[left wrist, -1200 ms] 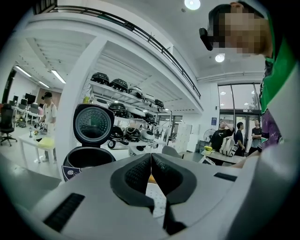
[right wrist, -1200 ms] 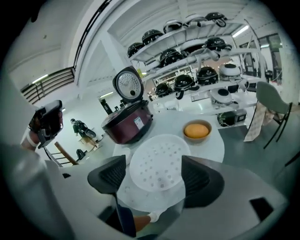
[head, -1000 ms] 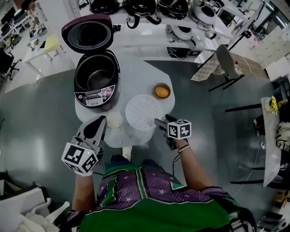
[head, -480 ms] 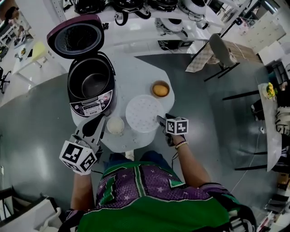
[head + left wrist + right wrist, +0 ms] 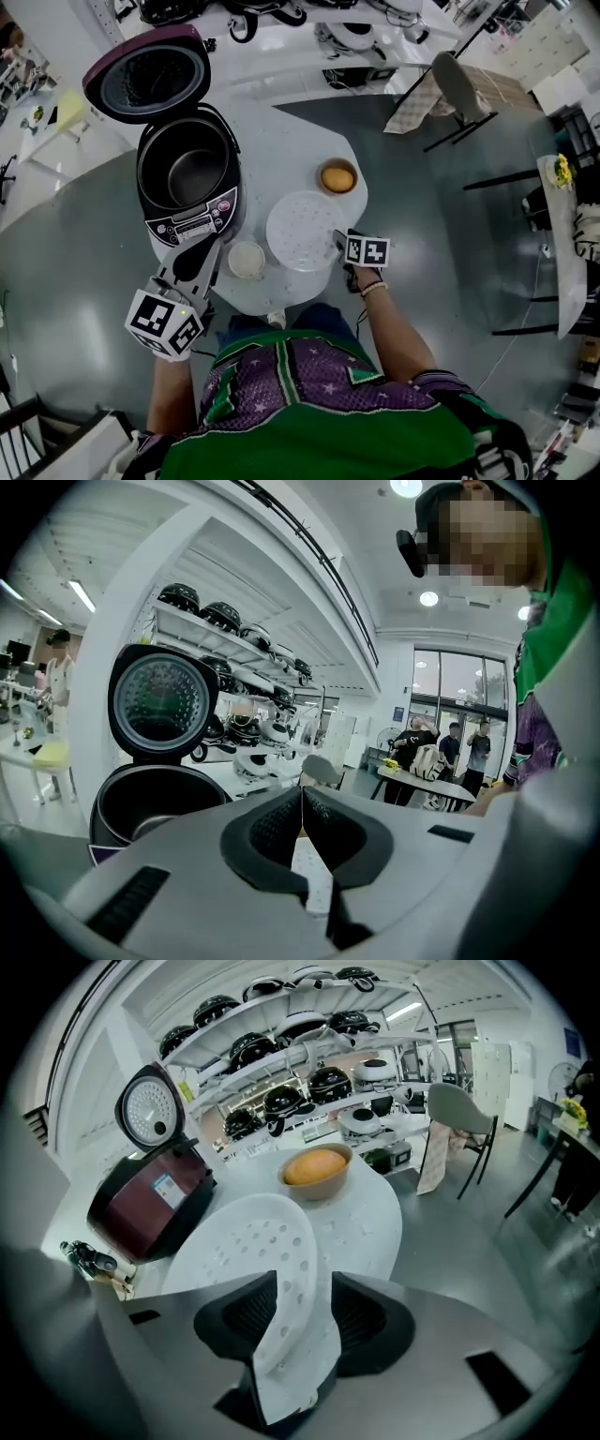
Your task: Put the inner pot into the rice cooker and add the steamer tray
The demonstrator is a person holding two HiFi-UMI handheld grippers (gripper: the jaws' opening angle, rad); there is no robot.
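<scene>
At tray (image 5: 248, 1241) rim — right tool (image 5: 305, 1290), half-open, closing.

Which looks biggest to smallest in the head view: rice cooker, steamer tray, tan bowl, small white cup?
1. rice cooker, clearly largest, lid open
2. steamer tray
3. tan bowl and small white cup: they look about alike, so no ranking between them

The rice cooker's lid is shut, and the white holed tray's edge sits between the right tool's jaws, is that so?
Only the lid is wrong: the head view shows the lid of the rice cooker standing open. The rest stands: the edge of the steamer tray sits between the jaws of the right gripper, which have just been closing.
</scene>
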